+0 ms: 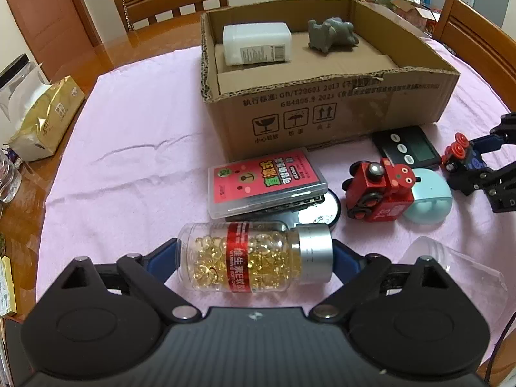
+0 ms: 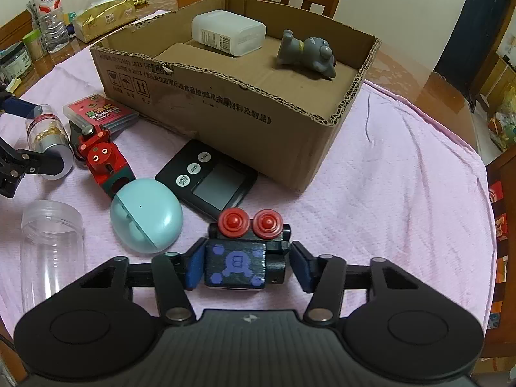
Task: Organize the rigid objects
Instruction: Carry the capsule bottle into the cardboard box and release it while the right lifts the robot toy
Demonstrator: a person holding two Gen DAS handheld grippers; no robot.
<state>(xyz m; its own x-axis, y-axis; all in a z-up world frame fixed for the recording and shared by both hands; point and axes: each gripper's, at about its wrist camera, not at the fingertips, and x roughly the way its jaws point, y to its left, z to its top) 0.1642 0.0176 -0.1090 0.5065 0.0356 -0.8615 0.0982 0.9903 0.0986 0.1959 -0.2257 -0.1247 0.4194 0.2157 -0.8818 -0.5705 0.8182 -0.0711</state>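
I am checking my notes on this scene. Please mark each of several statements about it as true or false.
1. The white plastic bottle lies inside the brown cardboard box. True.
2. The grey animal figure stands on the pink cloth. False: it lies in the box.
3. The left gripper has the clear capsule bottle between its fingers. True.
4. The right gripper holds the red toy train. False: the dark blue toy block sits between its fingers.

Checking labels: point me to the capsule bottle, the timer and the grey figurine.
capsule bottle (image 1: 248, 258): left wrist view, on its red label band.
timer (image 2: 219, 190): right wrist view, on its grey screen.
grey figurine (image 2: 306, 53): right wrist view, on its body, lying in the cardboard box (image 2: 290, 122).
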